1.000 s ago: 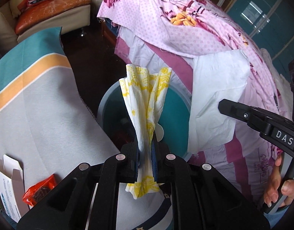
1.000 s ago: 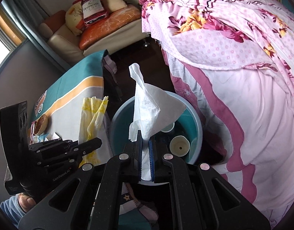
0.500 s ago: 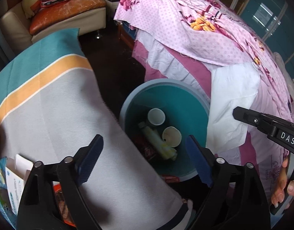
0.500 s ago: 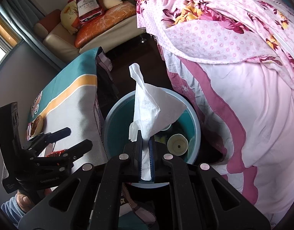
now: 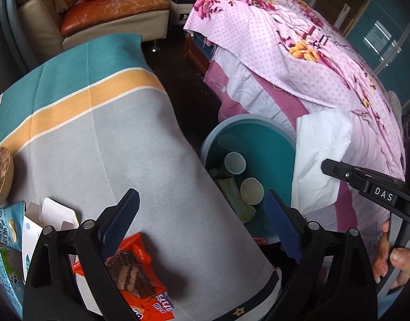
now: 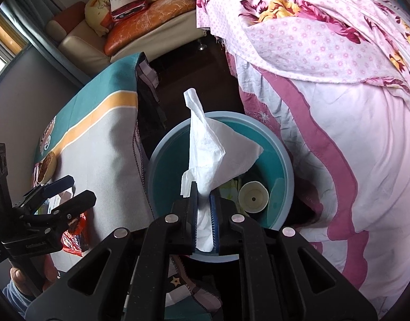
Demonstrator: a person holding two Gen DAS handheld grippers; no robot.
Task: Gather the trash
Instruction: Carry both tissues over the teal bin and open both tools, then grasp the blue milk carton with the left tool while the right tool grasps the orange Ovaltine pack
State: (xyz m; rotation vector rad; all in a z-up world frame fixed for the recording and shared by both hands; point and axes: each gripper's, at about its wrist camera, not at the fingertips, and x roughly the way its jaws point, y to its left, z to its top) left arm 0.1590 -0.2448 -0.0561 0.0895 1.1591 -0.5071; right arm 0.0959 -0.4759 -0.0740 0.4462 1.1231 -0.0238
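The right gripper [image 6: 203, 208], jaws beginning to part, held the tissue [image 6: 213, 157] above the bin [image 6: 285, 160]. The left gripper [image 5: 202, 219] gaped empty over the table [image 5: 111, 139]. Opening fully while centred should have dropped the tissue inside the rim.

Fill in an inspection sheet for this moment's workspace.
Surface: striped tablecloth, bare in the middle.
Job's things: white tissue over the teal bin; paper cups inside.
Clutter: orange snack wrapper, white carton, blue packets.
Grippers: left gripper open, empty; right gripper opening, tissue between jaws.
Cables: nothing seen.
Surroundings: floral bedding, sofa.
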